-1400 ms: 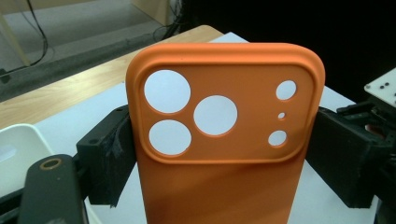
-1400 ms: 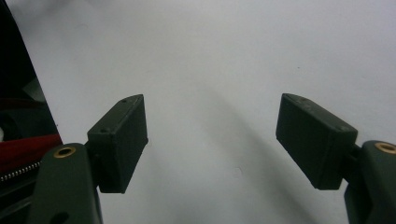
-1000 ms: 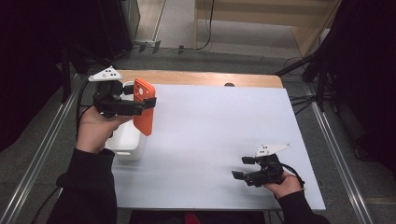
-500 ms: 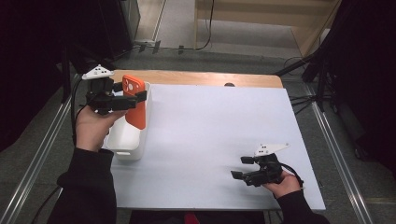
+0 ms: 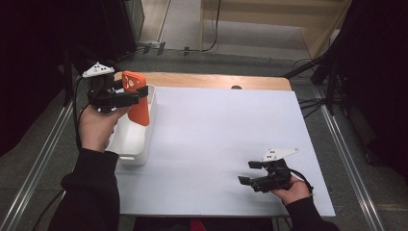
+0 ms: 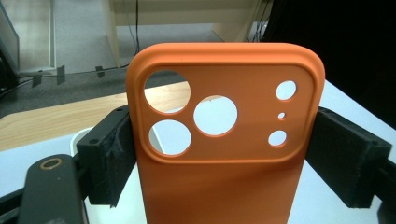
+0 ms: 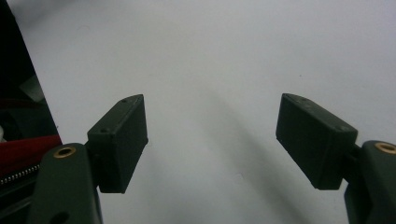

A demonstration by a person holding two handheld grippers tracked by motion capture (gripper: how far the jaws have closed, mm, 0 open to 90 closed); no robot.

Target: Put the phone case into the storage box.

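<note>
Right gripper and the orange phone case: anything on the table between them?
No. In the high view only bare white table lies between the right gripper and the orange phone case, which the left gripper holds over the white bin.

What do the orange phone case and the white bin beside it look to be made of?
Orange phone case: probably soft silicone or rubbery plastic, with a matte, even surface, rounded moulded edges and clean camera cutouts. White rectangular bin: likely hard plastic, smooth with a slight sheen and thin rounded walls. Neither can be settled by look alone.
</note>
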